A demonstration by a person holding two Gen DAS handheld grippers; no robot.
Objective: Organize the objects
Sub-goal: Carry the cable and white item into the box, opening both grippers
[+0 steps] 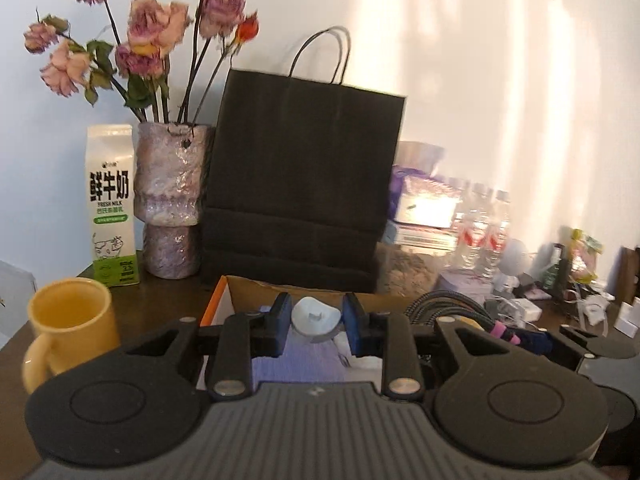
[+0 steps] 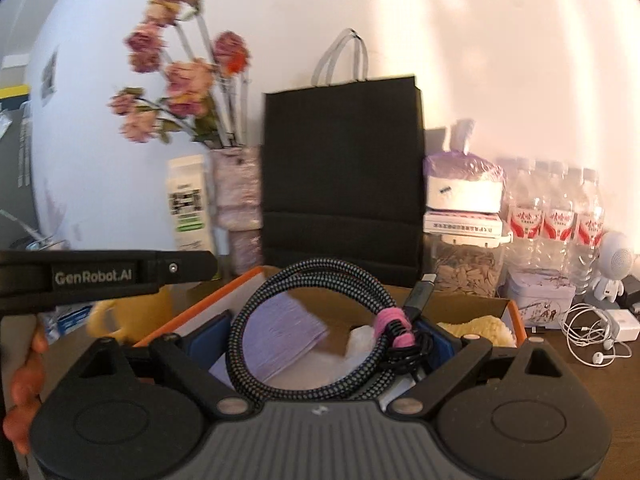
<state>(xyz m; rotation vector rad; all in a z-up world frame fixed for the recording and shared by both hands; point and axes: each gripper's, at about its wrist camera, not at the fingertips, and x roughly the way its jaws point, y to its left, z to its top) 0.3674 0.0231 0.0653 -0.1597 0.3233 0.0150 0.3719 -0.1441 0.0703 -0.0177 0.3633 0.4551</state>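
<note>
- You are holding a small white moulded piece (image 1: 316, 316) in the left tongs (image 1: 316, 326); the blue pads are pressing on it from either side, and it is hanging above the open cardboard box (image 1: 224, 292), so I judge you are carrying it to or from that box
- Your right tongs (image 2: 328, 344) are spread wide around a coiled braided cable (image 2: 320, 320), which is filling the gap and seems clamped at the bundled side, where a pink tie (image 2: 390, 328) is binding the loops
- The cable is looking stiff and woven, with a grey plug (image 2: 420, 292) sticking out at 1 o'clock
- The box is showing an orange edge, with lilac paper (image 2: 280, 336) and something pale and fluffy (image 2: 476, 328) lying inside
- A matte black paper bag (image 1: 304, 184) is standing at 12 o'clock beyond the box, a yellow glazed mug (image 1: 72, 328) is sitting at 9 o'clock on the dark table (image 1: 160, 296), and a milk carton (image 1: 112, 208) is standing by a rough vase (image 1: 170, 200) at 10 o'clock
</note>
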